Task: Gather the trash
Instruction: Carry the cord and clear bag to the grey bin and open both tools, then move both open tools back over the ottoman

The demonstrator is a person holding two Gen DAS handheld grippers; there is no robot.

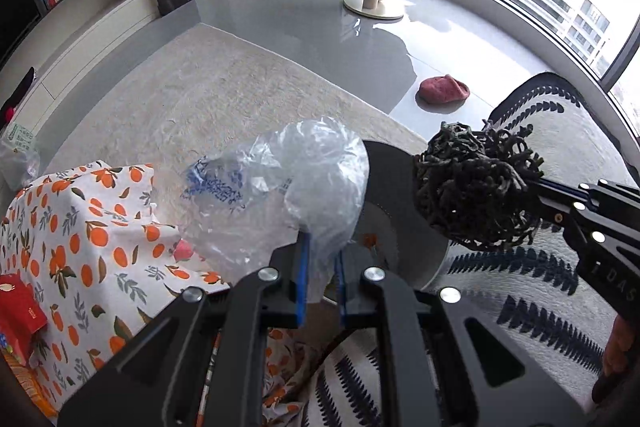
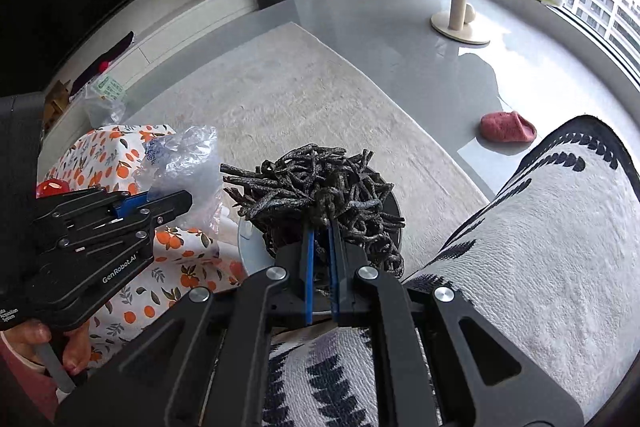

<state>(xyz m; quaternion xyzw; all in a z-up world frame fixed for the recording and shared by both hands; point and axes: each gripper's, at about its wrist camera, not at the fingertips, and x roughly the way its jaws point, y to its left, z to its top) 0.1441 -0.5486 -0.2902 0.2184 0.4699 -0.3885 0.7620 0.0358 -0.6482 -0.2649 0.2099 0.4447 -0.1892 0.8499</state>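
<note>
Crumpled clear plastic bag (image 1: 296, 179) with blue print — beside a dark tangled cord bundle (image 1: 476, 187).

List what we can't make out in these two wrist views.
- Round grey bin: inside mostly hidden, left view by the crumpled clear plastic bag, right view by the dark tangled cord bundle.
- Blue print on the bag: too creased to read.
- Red box: cut off by the left view's edge.
- Green-labelled clear bag on the floor: label too small.

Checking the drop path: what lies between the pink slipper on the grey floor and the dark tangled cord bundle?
In the right wrist view, only bare beige carpet and grey floor separate the pink slipper from the cord bundle.
</note>
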